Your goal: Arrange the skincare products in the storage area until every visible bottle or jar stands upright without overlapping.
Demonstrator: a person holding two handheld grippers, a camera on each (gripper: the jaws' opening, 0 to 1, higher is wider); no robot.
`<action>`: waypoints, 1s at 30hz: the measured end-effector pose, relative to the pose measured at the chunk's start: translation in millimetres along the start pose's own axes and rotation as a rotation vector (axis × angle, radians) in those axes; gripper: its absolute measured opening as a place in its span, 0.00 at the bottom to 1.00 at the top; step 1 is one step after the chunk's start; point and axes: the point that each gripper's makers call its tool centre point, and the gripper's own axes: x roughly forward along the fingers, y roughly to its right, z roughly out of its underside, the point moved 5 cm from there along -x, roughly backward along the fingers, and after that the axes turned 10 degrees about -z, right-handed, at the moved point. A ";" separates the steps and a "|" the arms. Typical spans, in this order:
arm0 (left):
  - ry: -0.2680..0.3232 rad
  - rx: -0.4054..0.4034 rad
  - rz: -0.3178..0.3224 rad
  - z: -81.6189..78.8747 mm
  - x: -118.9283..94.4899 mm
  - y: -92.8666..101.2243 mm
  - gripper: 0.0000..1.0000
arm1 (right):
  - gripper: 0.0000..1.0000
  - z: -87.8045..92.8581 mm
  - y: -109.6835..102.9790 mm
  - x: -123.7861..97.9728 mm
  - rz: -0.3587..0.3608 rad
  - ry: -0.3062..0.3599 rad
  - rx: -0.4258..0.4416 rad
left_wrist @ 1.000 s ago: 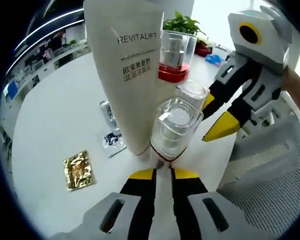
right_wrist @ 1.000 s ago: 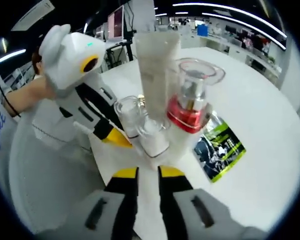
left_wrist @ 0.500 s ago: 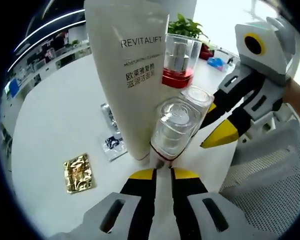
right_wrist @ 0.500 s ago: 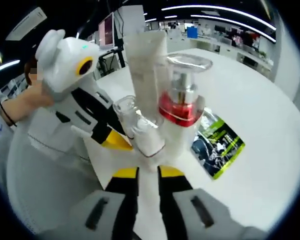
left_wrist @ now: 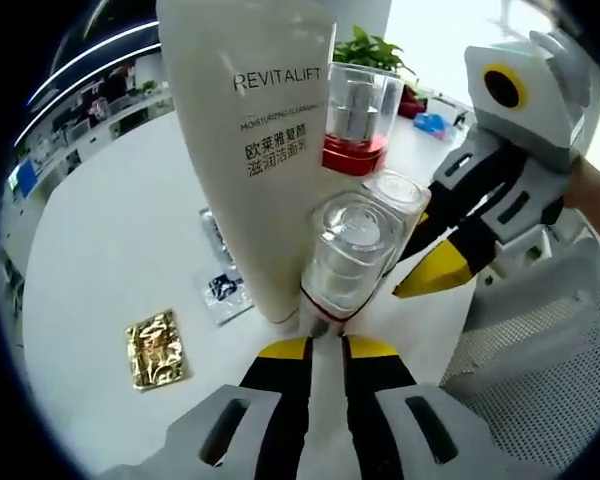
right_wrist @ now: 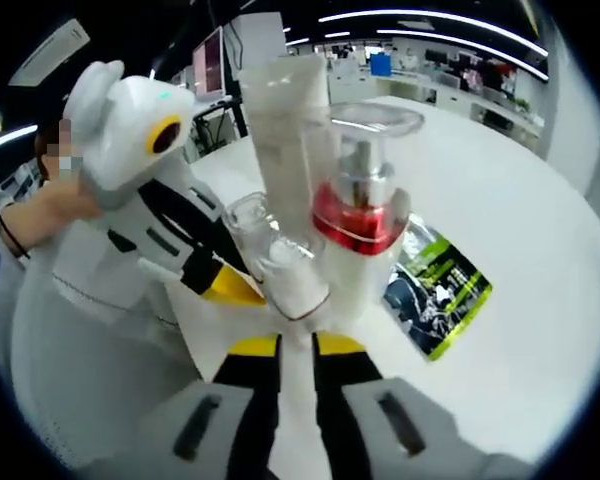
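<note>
A tall white REVITALIFT tube (left_wrist: 255, 150) stands upright on the white table (left_wrist: 110, 230). Close beside it are a red-collared pump bottle (left_wrist: 353, 120) under a clear cap and two small clear-capped bottles (left_wrist: 348, 250) (left_wrist: 393, 195), all upright and tightly bunched. My left gripper (left_wrist: 327, 348) sits just short of the nearest small bottle's base, jaws nearly together with nothing between them. The right gripper (left_wrist: 425, 240) reaches in from the right beside the small bottles. In the right gripper view the tube (right_wrist: 280, 130), pump bottle (right_wrist: 365, 220) and small bottle (right_wrist: 295, 280) stand just beyond my right gripper (right_wrist: 297, 345), jaws likewise narrow.
A gold sachet (left_wrist: 155, 345) and silvery sachets (left_wrist: 225, 285) lie flat left of the tube. A green-and-black sachet (right_wrist: 435, 295) lies right of the pump bottle. A grey mesh chair (left_wrist: 540, 350) borders the table edge. A potted plant (left_wrist: 365, 45) stands far back. A person's hand (left_wrist: 592, 190) holds the right gripper.
Both views have shifted only slightly with the hands. The bottles and tube stand as before, and nothing was taken hold of or let go.
</note>
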 end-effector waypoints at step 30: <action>-0.008 0.013 0.007 0.6 3.6 -0.7 0.07 | 0.11 1.4 4.3 1.7 0.018 -0.005 0.017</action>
